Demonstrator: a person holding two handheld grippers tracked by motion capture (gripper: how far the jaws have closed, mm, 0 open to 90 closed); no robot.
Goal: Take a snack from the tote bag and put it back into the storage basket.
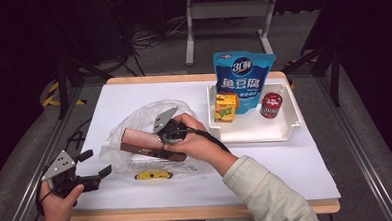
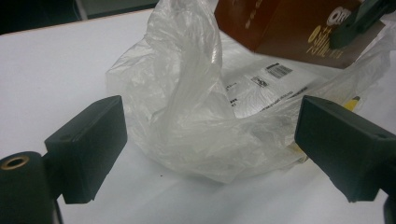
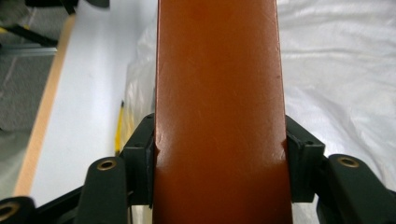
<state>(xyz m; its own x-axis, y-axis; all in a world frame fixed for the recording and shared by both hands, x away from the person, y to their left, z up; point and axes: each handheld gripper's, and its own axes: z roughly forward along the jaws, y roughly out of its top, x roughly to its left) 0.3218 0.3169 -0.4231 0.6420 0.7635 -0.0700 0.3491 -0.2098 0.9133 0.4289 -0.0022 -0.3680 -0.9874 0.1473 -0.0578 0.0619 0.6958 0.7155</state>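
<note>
Closest to the camera, your left gripper (image 1: 94, 176) sits at the near left corner of the white table (image 1: 296, 161), jaws spread wide and holding nothing. In the left gripper view those two black jaws frame the crumpled edge of the clear plastic bag (image 2: 196, 116), which lies just ahead of them, not touching either one.

Moving right, the bag (image 1: 130, 131) sprawls across the middle of the table, and a small yellow packet (image 1: 153, 175) lies at its near edge. Above the bag, your right gripper (image 1: 161, 142) is clamped on the brown box (image 1: 143, 143), and your right hand (image 1: 193, 140) is wrapped around the tool. The right gripper view confirms the grip: both jaws press against the sides of the box (image 3: 219, 112), which runs straight away from the camera, with the bag's film below and to the right. The left gripper view catches the box (image 2: 289, 28) too, over the bag's mouth, with gold print on its face.

Further right, a white tray (image 1: 255, 133) holds a yellow drink carton (image 1: 225, 108), a tall blue pouch (image 1: 244, 81) standing behind it, and a red can (image 1: 271, 105) towards the tray's right side.
</note>
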